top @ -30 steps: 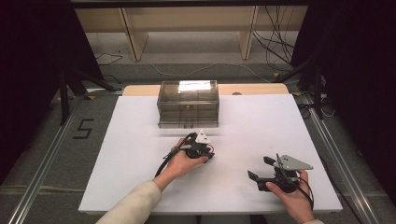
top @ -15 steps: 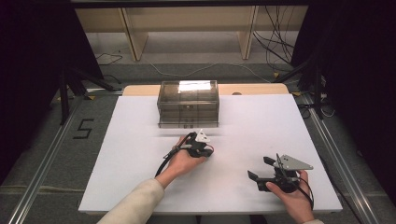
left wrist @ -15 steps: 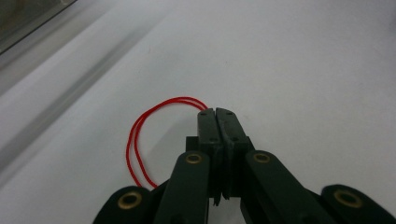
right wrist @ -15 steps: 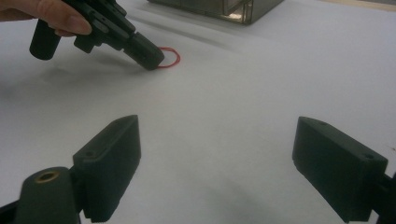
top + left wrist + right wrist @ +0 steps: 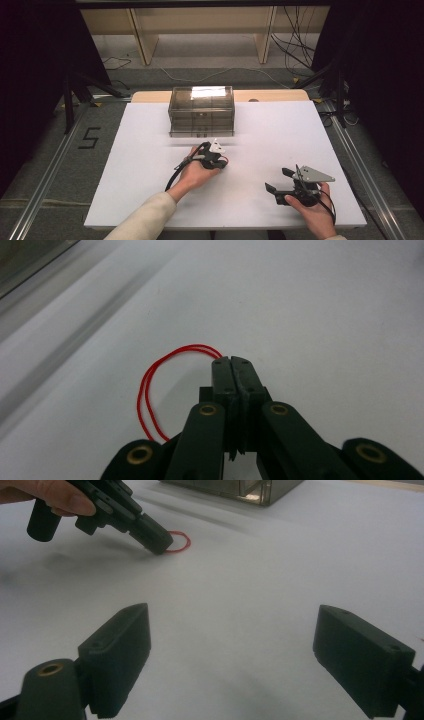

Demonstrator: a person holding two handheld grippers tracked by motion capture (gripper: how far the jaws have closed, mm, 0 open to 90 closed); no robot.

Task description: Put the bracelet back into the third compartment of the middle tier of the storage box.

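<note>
A thin red rubber band (image 5: 147, 385) lies in a loop on the white board (image 5: 280, 130) in front of the clear box. My left gripper (image 5: 232, 360) is shut on one end of it, and the loop bulges out to the left of the closed jaws. From the right gripper view, the left gripper (image 5: 157, 542) tilts down with its tip on the board and the red band (image 5: 181, 542) beside it. My right gripper (image 5: 278, 180) rests open at the near right of the board, its jaws (image 5: 232, 625) wide apart with nothing between them.
A clear plastic drawer box (image 5: 201, 111) stands at the back middle of the board, just beyond the left gripper. Wooden table legs and cables lie behind the table, and metal rails run along both sides.
</note>
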